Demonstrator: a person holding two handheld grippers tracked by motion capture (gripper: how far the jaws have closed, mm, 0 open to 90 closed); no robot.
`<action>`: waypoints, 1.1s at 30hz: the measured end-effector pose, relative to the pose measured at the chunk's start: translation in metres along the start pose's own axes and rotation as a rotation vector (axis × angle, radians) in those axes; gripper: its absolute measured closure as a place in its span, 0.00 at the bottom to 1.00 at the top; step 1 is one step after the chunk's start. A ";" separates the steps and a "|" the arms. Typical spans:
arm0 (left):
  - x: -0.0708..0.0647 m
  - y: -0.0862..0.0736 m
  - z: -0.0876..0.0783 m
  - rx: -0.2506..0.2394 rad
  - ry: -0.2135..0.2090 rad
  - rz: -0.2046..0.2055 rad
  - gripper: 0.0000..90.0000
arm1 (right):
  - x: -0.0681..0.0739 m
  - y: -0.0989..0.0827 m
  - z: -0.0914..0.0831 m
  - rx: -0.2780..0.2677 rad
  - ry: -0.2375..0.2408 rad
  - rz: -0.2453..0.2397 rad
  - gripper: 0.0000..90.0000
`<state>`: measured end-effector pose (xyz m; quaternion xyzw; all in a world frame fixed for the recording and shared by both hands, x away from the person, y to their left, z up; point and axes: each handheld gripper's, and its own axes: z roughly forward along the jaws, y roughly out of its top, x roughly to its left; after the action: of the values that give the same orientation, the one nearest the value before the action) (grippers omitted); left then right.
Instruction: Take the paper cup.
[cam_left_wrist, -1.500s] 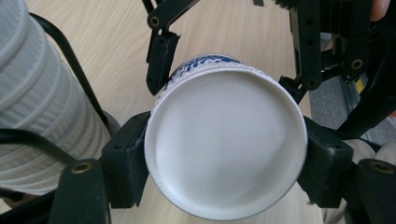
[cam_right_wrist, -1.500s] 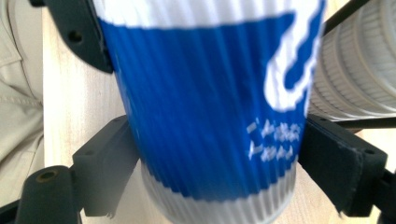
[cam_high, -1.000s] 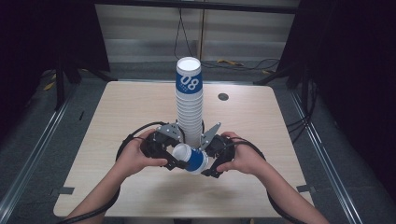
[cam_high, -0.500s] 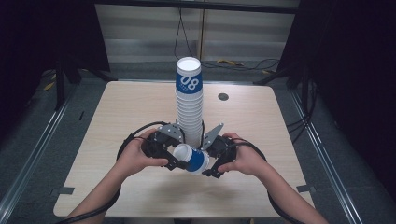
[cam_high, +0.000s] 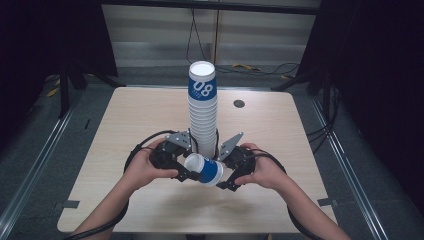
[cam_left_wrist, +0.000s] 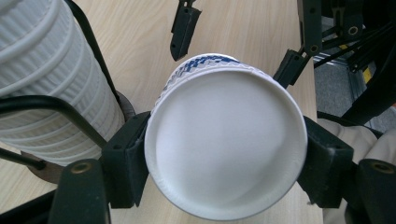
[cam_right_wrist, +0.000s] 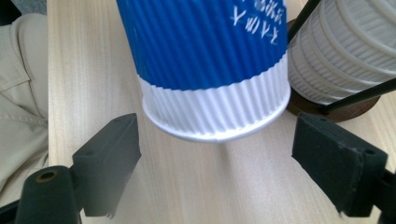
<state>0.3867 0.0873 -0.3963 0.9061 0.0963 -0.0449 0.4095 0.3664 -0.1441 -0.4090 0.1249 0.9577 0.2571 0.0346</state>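
Working from the counter (cam_high: 125, 125) inward, we see open wood on both sides, but the tall cup stack (cam_high: 202, 120) stands just behind. Our left tool (cam_left_wrist: 224, 154) clamps the loose cup (cam_high: 206, 169) by its base; our right tool (cam_right_wrist: 217, 154) gapes wide around its rim. Careless swings could topple that stack.

The high view looks forward and down over the desk (cam_high: 150, 120). Both gripper views sit close, facing the cup (cam_left_wrist: 224, 140) from opposite ends.
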 end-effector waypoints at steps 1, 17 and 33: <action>0.000 0.000 0.000 0.003 -0.003 -0.001 0.32 | 0.000 0.000 0.000 0.003 0.000 0.002 0.16; 0.002 -0.003 -0.003 -0.011 0.002 -0.006 0.32 | -0.003 -0.023 0.001 -0.149 0.001 0.082 0.16; 0.002 -0.008 -0.007 -0.038 0.013 -0.027 0.32 | -0.002 -0.035 0.005 -0.246 -0.019 0.133 0.15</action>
<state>0.3868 0.0976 -0.3976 0.8971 0.1117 -0.0427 0.4252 0.3613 -0.1712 -0.4302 0.1851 0.9082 0.3730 0.0418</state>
